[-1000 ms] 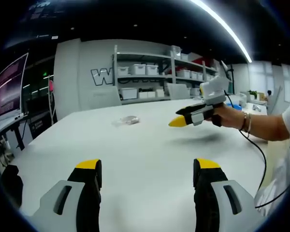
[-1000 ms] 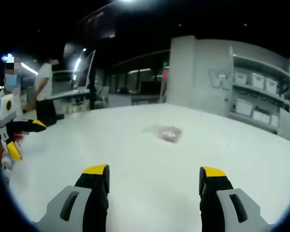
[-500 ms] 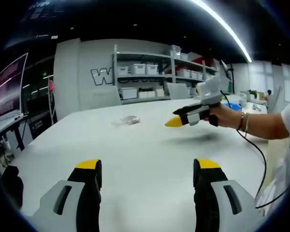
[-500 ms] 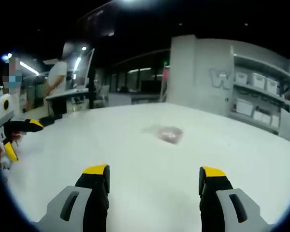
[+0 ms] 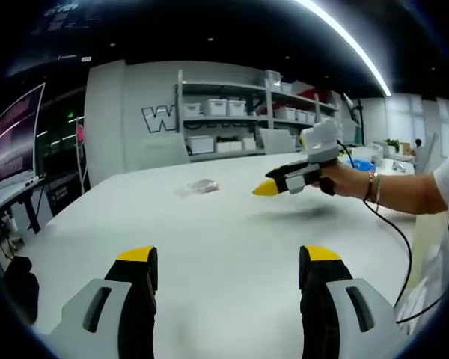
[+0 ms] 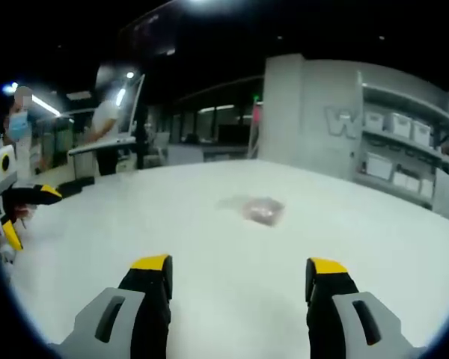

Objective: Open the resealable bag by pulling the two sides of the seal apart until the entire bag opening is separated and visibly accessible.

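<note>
A small clear resealable bag (image 5: 198, 186) with something pinkish inside lies flat on the white table (image 5: 232, 239), far from both grippers; the right gripper view shows the bag (image 6: 260, 210) ahead of the jaws. My left gripper (image 5: 228, 268) hovers low over the table with its yellow-tipped jaws wide apart and empty. My right gripper (image 6: 236, 275) is open too, nothing between its jaws. From the left gripper view, the right gripper (image 5: 268, 187) is held by a hand above the table, right of the bag. The left gripper (image 6: 19, 213) shows at the left edge of the right gripper view.
Shelving (image 5: 239, 112) with white bins stands against the back wall behind the table. A monitor (image 5: 15, 134) sits at the left. A person (image 6: 105, 123) stands by a desk in the background. A cable (image 5: 400, 239) trails from the right gripper across the table's right side.
The right gripper has drifted slightly left toward the bag and a little closer to it. The person in the background has walked to the right. The bag has not moved.
</note>
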A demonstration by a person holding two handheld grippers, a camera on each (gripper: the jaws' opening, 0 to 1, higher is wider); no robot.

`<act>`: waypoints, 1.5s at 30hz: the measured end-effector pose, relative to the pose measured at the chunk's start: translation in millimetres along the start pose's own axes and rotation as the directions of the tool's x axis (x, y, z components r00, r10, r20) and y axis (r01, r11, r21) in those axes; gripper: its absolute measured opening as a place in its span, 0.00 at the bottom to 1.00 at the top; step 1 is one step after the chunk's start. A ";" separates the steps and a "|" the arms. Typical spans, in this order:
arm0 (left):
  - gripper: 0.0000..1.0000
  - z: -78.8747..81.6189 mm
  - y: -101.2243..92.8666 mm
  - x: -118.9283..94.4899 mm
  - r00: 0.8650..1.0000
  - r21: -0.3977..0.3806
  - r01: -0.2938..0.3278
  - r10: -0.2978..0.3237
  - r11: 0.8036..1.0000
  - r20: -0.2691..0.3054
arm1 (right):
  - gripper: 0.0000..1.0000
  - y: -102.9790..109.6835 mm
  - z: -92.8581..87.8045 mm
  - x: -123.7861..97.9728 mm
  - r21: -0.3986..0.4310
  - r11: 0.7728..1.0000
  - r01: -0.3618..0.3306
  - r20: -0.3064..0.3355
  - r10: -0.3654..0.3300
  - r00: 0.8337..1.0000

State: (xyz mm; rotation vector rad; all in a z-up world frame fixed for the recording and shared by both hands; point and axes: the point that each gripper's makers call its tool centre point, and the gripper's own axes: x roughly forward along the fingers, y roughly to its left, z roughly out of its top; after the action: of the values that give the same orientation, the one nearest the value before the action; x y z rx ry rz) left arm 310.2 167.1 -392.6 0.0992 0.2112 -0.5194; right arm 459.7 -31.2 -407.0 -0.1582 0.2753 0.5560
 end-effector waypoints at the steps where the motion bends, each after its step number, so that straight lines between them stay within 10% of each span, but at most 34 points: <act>1: 0.76 -0.3 0.8 -0.5 1.000 0.000 -0.002 0.002 1.000 -0.001 | 0.71 -1.2 0.5 2.5 0.001 1.000 -0.001 -0.001 0.001 1.000; 45: 0.76 -4.2 10.9 1.1 1.000 -0.015 -0.011 0.011 1.000 -0.011 | 0.62 -16.3 3.5 44.9 0.024 1.000 0.005 -0.025 -0.004 1.000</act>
State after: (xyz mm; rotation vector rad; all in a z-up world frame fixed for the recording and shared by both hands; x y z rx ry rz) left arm 315.9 176.6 -396.5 0.0888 0.2249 -0.5060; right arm 505.8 -21.7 -415.9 -0.1423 0.3058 0.5465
